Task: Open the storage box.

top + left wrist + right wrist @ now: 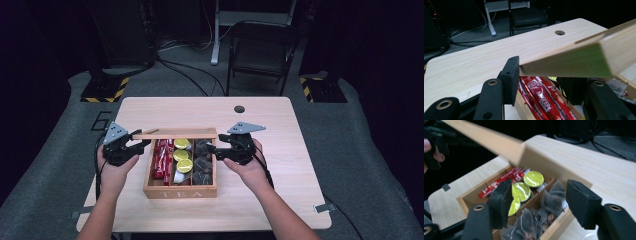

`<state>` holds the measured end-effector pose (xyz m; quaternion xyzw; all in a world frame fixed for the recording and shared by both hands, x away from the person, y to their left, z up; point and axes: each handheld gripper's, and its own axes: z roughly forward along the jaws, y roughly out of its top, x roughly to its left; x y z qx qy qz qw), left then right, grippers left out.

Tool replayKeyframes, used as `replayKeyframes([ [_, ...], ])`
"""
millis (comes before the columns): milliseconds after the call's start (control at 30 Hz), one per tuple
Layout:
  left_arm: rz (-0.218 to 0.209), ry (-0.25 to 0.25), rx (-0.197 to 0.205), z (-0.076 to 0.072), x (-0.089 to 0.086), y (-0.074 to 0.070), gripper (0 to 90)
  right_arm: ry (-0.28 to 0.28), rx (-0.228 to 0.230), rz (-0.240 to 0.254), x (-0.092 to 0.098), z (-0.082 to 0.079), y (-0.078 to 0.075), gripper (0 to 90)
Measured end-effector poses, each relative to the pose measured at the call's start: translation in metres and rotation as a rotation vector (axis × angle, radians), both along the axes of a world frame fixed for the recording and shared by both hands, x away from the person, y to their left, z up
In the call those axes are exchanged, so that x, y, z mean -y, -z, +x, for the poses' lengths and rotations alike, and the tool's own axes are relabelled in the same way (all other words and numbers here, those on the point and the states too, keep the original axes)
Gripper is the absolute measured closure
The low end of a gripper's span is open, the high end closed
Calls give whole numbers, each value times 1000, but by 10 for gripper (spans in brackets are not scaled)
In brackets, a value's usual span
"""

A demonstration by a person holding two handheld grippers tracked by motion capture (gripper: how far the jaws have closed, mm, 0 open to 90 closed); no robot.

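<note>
A wooden tea box (180, 192) stands mid-table with its lid (175, 133) raised over the back edge. Inside lie red Nescafe sachets (161, 157), yellow-green capsules (182, 155) and dark tea bags (202, 162). My left gripper (142, 145) is shut on the lid's left end; in the left gripper view the lid (574, 62) runs between the pads (511, 75) above the sachets (541, 100). My right gripper (210, 149) is at the box's right side. It (541, 203) stands open over the tea bags (549, 205) and capsules (533, 178), under the lid (499, 143).
The light wooden table (280, 200) has a round cable hole (239, 109) at the back. A folding chair (260, 50) and stands with striped bases (102, 90) are on the grey floor beyond.
</note>
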<state>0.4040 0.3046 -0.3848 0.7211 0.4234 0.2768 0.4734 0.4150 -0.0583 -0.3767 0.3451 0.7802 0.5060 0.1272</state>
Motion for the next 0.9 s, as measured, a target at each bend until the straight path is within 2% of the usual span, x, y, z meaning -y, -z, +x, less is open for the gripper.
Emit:
replayKeyframes([
  [200, -4, 7, -10, 3, -1, -1, 524, 1, -27, -9, 0, -6, 13, 273],
  [433, -21, 13, -9, 5, -2, -1, 521, 1, -7, -27, -5, -15, 22, 196],
  [600, -32, 10, -13, 6, -3, -1, 520, -6, -2, -37, -8, -18, 27, 175],
  [667, -35, 6, -10, 6, -3, -1, 520, -2, -5, -43, -10, -18, 28, 199],
  [733, -37, 5, -12, 7, -3, -1, 520, 1, 2, -51, -12, -18, 30, 295],
  [900, -34, 5, -14, 7, -2, -2, 520, -19, -22, -75, -16, -17, 36, 396],
])
